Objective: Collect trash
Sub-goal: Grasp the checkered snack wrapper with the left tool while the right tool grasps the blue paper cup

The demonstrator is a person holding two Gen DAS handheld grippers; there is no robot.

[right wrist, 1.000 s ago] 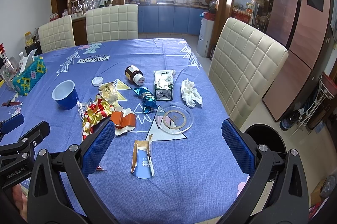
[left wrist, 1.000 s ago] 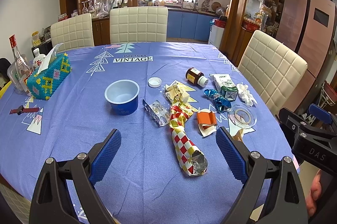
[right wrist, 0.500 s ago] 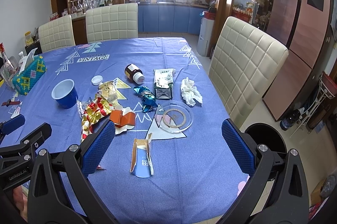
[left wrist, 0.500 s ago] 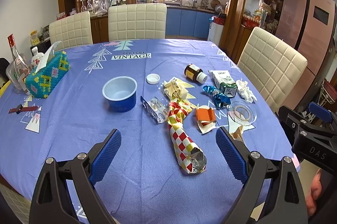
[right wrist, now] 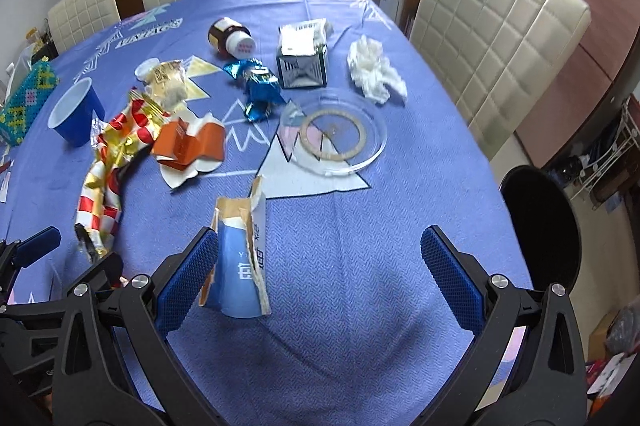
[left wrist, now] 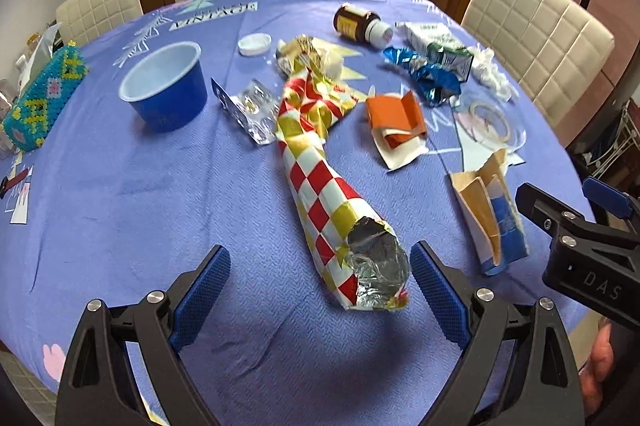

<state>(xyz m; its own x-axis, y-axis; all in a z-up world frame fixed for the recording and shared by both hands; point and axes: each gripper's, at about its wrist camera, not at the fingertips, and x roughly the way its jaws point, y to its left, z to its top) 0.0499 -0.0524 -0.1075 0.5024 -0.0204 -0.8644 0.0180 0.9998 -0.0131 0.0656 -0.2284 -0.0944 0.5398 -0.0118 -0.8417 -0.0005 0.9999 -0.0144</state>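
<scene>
Trash lies on the blue tablecloth (left wrist: pixel 140 209). A red, white and gold checkered wrapper (left wrist: pixel 328 197) lies lengthwise, its foil end between the fingers of my open left gripper (left wrist: pixel 320 290). A torn blue paper carton (right wrist: pixel 242 262) lies by the left finger of my open right gripper (right wrist: pixel 320 274); it also shows in the left wrist view (left wrist: pixel 490 214). Farther off lie an orange box (right wrist: pixel 188 141), a blue foil wrapper (right wrist: pixel 258 89), a crumpled tissue (right wrist: pixel 374 69), a clear lid (right wrist: pixel 334 131), a brown bottle (left wrist: pixel 360 23) and a blister pack (left wrist: pixel 250 109).
A blue cup (left wrist: pixel 166 89) and a beaded tissue box (left wrist: pixel 42 97) stand at the left. A black bin (right wrist: pixel 538 222) stands on the floor at the table's right. Cream chairs (right wrist: pixel 496 21) surround the table. A white cap (left wrist: pixel 254 43) lies behind the cup.
Both grippers have moved down and forward toward the table. The checkered wrapper's end now lies between the left fingers, and the torn carton sits beside the right gripper's left finger.
</scene>
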